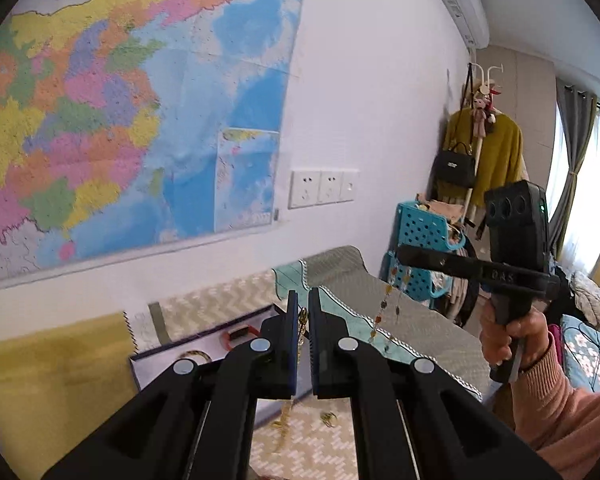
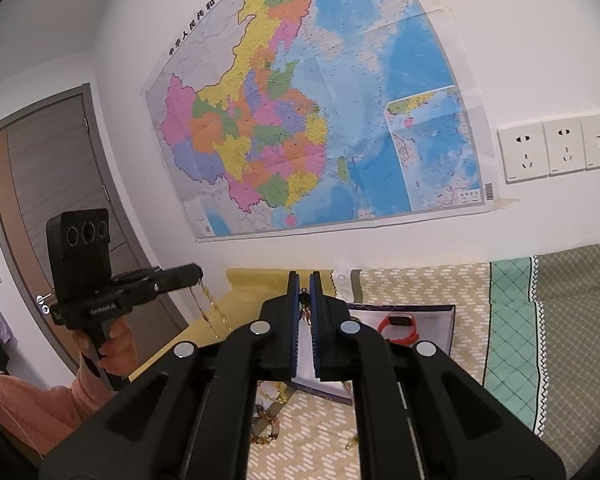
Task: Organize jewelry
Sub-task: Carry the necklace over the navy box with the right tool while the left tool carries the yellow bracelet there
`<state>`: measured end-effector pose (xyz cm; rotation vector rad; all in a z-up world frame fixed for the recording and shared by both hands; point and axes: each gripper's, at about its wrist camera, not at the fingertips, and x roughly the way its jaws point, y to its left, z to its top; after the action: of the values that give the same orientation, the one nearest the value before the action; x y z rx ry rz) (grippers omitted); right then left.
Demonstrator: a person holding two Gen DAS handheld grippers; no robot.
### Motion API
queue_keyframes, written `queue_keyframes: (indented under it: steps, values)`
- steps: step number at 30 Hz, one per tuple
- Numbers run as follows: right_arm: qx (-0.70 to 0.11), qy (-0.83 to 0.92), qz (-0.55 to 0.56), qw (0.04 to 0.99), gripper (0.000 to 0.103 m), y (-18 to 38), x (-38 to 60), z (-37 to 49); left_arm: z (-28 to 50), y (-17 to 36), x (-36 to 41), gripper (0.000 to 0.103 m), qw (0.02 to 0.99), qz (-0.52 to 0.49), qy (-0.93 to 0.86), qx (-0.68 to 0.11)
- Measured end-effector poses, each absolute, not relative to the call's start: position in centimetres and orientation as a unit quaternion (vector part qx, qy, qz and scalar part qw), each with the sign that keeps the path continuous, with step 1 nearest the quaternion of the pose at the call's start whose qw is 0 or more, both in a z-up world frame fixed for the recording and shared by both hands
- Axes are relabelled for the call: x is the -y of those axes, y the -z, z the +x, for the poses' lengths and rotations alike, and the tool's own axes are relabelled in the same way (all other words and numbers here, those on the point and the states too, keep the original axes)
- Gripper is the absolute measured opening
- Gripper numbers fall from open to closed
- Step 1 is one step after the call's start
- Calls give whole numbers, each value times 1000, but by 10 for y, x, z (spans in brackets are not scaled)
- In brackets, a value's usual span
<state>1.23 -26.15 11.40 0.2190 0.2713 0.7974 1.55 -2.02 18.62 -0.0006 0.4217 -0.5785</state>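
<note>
The left gripper [image 1: 303, 312] pinches a gold chain [image 1: 301, 330] that hangs straight down, its long axis vertical, above the patterned cloth [image 1: 312, 440]. To its right, the right gripper [image 2: 305, 296] clamps a beaded necklace [image 1: 388, 304] of amber and clear beads, which also dangles downward in a loop. Both are lifted in open air before the wall map [image 2: 308, 112], over a white box [image 2: 420, 328] holding a red watch [image 2: 398, 326].

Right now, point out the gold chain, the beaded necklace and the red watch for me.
gold chain [image 2: 210, 308], right wrist view, on the links hanging from the left gripper.
beaded necklace [image 1: 384, 305], left wrist view, on a hanging orange bead.
red watch [image 2: 400, 326], right wrist view, on its band by the face.
</note>
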Motion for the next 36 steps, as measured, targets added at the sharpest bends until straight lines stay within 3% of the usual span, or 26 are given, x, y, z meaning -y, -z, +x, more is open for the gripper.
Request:
queue_keyframes:
  steps: [18,36]
  values:
    - [-139,-396,97,903,6,-125,229,51,73,-182,4,3,944,-10,232,-236]
    - [-184,-383,93,901,5,-105,202,111,132,-138,-7,3,931,-17,204,-301]
